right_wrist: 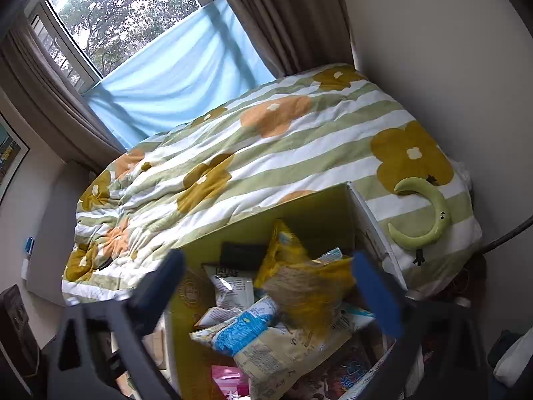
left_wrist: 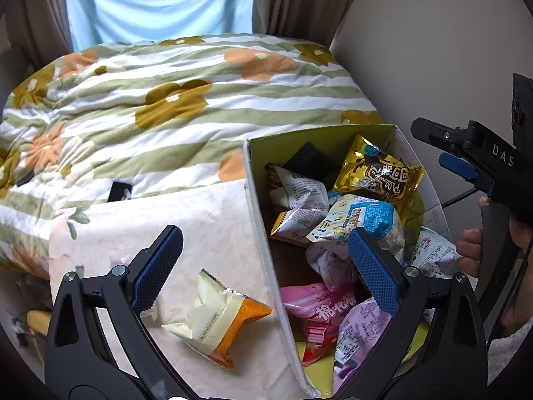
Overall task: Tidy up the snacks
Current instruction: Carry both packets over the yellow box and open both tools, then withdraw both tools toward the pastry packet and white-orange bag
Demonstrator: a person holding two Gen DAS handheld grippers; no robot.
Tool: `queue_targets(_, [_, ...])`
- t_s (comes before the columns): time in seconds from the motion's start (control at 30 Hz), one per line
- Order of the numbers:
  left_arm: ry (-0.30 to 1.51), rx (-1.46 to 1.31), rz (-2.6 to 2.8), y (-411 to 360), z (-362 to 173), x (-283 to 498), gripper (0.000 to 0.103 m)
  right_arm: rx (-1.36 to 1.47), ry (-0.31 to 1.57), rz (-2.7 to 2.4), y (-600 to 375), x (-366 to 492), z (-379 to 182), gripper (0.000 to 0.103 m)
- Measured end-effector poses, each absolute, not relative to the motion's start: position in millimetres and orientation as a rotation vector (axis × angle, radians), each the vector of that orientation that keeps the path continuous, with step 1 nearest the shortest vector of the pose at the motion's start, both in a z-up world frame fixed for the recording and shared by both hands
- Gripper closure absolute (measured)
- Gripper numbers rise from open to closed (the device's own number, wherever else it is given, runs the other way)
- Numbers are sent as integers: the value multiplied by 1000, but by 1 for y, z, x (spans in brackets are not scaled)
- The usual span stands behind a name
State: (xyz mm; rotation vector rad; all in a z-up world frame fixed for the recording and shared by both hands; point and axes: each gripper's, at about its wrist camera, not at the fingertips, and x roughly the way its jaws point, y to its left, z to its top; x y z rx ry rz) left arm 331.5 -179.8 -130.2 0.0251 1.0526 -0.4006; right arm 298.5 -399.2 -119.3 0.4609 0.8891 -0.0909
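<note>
- My left gripper (left_wrist: 263, 266) has its jaws wide apart, nothing between the blue pads (left_wrist: 156, 268); it straddles the near left wall of the snack box (left_wrist: 263, 233).
- One pad sits over the floral tabletop (left_wrist: 206, 220), the other over the box contents.
- Orange-and-cream snack packet (left_wrist: 216, 320) lies alone on the tabletop, outside the box, just left of its wall, near the left pad but not touching it as far as I can tell.
- Box is open on top, yellow-green inside, stuffed with packets: gold wrapper (left_wrist: 379, 173) at the far right, blue-and-white packet (left_wrist: 359, 220) mid, pink packet (left_wrist: 316, 310) near, lilac packet (left_wrist: 359, 336) nearest.
- A black packet (left_wrist: 309, 158) is at the far back of the box.
- My right gripper (right_wrist: 266, 290) is blurred; jaws look apart, with the gold wrapper (right_wrist: 299, 280) smeared between them over the box (right_wrist: 316, 213). Can't tell whether it's touching a finger.
- In the left wrist view the right gripper (left_wrist: 466, 156) shows at the right edge, above the box's right side, hand (left_wrist: 473, 250) on the handle.
- Behind the box: striped flower duvet (right_wrist: 266, 153) on the bed, with a green crescent plush (right_wrist: 429, 213) on it, right of the box.
- Far end: blue curtain (right_wrist: 186, 73) and window (right_wrist: 116, 10).
</note>
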Motion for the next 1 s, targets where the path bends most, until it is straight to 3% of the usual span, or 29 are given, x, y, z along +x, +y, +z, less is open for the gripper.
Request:
queue_targets(0.33, [1038,9,-374,-168,-124,302,4,321,909,-69,-388,258,-115,0])
queue_targets(0.67, [959,-6,-318,-146,-85,249,4,274,841,4,-375,209,-73,0])
queue_targets(1.0, [944,-23,-200,-74,-70,194,4,213,774,90,-329,162,-43,0])
